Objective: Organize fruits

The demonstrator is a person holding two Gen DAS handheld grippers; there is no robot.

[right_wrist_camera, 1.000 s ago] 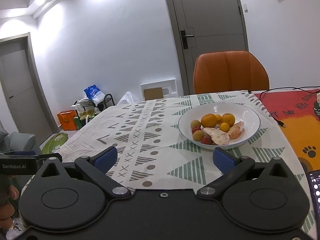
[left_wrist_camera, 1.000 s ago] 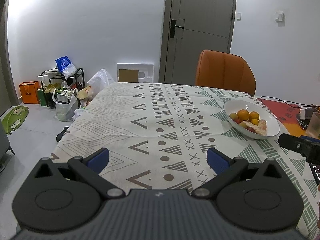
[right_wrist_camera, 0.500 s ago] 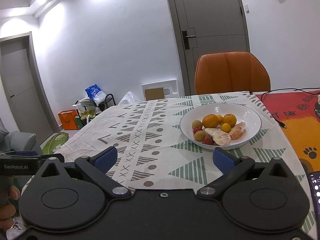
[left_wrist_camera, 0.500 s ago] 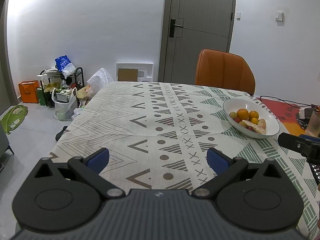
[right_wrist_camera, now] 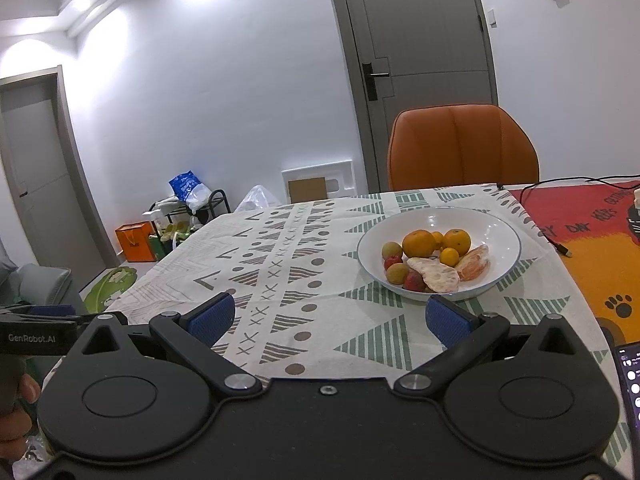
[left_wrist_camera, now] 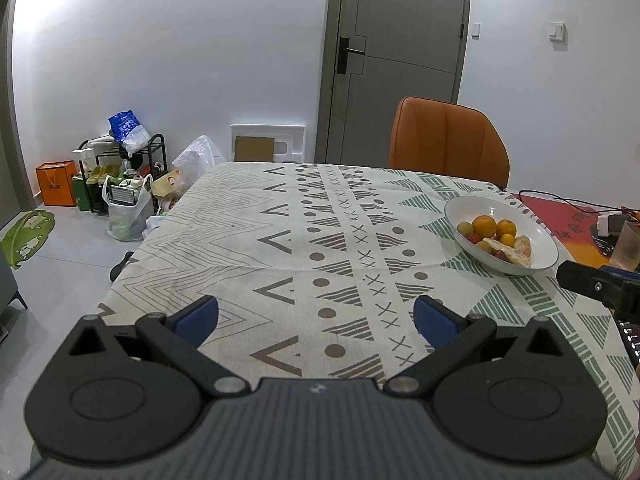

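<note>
A white bowl (right_wrist_camera: 496, 228) stands on the patterned tablecloth (right_wrist_camera: 280, 272), right of centre. It holds oranges (right_wrist_camera: 418, 243), small red and tan fruits (right_wrist_camera: 396, 273) and peeled citrus pieces (right_wrist_camera: 439, 278). The bowl also shows in the left wrist view (left_wrist_camera: 472, 208), far right. My right gripper (right_wrist_camera: 330, 318) is open and empty, just short of the bowl's near rim. My left gripper (left_wrist_camera: 316, 316) is open and empty above the near table edge, well left of the bowl.
An orange chair (right_wrist_camera: 460, 148) stands behind the table by a grey door (right_wrist_camera: 416, 60). A red and orange mat (right_wrist_camera: 592, 240) with a cable lies right of the bowl. A phone (right_wrist_camera: 630, 384) lies at the near right. Bags and a rack (left_wrist_camera: 120, 184) sit on the floor, left.
Both grippers have drifted only slightly; the bowl sits a little higher and farther in the views. Both stay open and empty.
</note>
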